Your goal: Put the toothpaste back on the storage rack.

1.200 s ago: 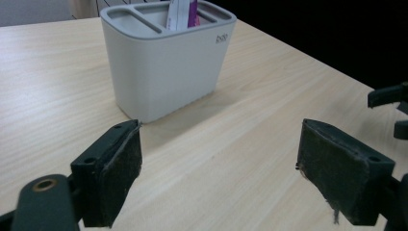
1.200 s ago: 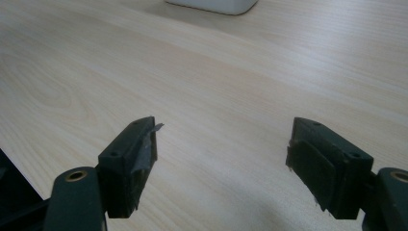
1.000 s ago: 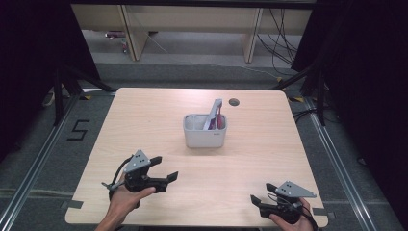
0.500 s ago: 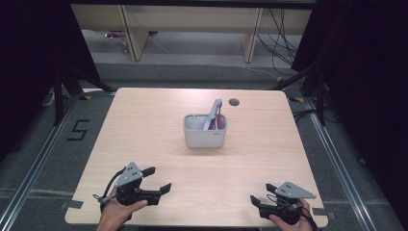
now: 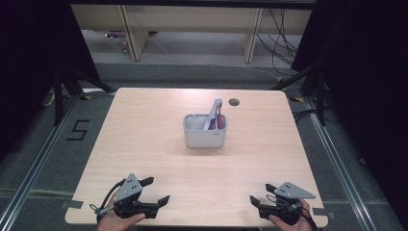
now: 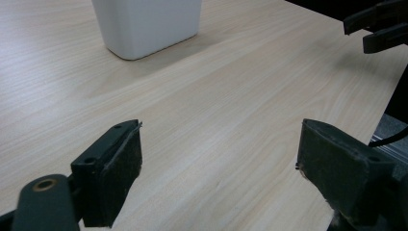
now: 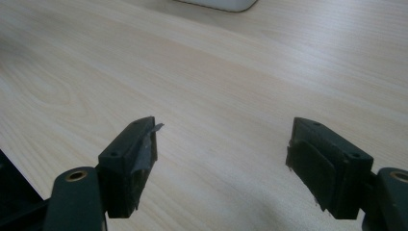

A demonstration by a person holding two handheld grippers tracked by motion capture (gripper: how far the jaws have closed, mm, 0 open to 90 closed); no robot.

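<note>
**Risk: tipping the caddy on approach**

High view: gaping empty at the near table [image 5: 144, 144] edge, left claw [image 5: 156, 190] and right claw [image 5: 254, 204]; white caddy [image 5: 204, 137] sitting mid-table, utensils [image 5: 213, 115] leaning out.

Left gripper view: risking a shove against the caddy [image 6: 149, 24].

Right gripper view: facing bare wood, risking snagged handles.

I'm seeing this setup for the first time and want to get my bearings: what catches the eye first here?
A white two-compartment holder stands at the middle of the pale wooden table, with a grey utensil and something red leaning in its right compartment. Near the table's front edge the left tool and the right tool sit at opposite corners, each in a hand, jaws wide open with nothing between them. A small dark round hole marks the far side, behind the holder.
</note>
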